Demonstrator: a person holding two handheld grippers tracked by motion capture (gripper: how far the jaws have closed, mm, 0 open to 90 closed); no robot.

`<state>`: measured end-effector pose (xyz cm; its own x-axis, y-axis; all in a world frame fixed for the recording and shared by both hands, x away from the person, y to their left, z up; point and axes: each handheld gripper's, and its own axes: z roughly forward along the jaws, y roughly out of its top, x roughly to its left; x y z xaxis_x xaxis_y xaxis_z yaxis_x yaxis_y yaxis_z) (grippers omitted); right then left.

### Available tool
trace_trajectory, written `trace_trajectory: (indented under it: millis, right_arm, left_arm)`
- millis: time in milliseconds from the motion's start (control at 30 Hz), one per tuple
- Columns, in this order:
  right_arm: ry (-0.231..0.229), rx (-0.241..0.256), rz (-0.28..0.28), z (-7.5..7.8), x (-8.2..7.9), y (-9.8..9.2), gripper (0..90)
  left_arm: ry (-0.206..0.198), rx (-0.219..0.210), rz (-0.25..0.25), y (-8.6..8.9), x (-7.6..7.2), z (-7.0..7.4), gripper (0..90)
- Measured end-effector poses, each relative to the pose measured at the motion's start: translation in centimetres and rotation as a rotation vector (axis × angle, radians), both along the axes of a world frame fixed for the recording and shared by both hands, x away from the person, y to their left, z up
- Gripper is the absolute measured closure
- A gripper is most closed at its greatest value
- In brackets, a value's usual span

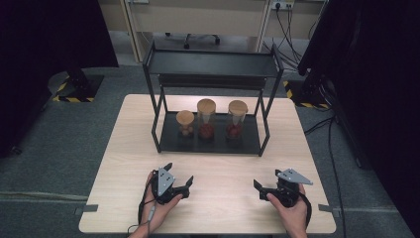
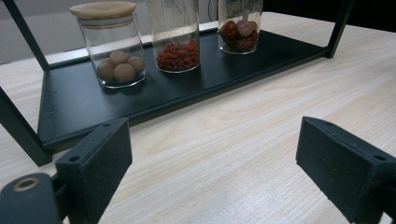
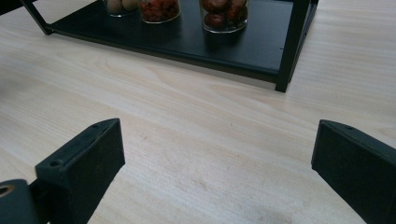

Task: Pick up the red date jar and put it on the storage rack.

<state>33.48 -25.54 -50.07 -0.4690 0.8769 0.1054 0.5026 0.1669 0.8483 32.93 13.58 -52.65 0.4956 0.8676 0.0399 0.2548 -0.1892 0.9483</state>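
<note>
Three clear glass jars with wooden lids stand upright in a row along the rack's bottom shelf: the short jar point(image 1: 185, 124) of brown balls at the left end, the tall jar point(image 1: 206, 119) of red bits mid-shelf, the third jar point(image 1: 236, 119) of dark red fruit right.

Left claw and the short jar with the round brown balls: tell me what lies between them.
Bare table, then the shelf's black lip, between left claw and short jar, in the left gripper view.
</note>
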Motion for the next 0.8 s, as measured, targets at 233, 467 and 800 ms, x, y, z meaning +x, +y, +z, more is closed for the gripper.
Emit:
trace_trajectory:
  millis: [233, 467, 800]
  right_arm:
    - [0.001, -0.001, -0.007, -0.3, -0.5, -0.6, 2.9]
    - [0.001, -0.006, -0.012, -0.5, -0.8, -1.1, 2.9]
    - [-0.003, -0.002, -0.027, -0.6, -1.3, -1.7, 2.9]
  left_arm:
    - [0.000, 0.000, 0.000, 0.0, 0.0, 0.0, 10.4]
    - [0.000, 0.000, 0.001, 0.0, 0.0, 0.0, 10.4]
    - [0.000, -0.001, 0.001, 0.0, 0.0, 0.0, 10.4]
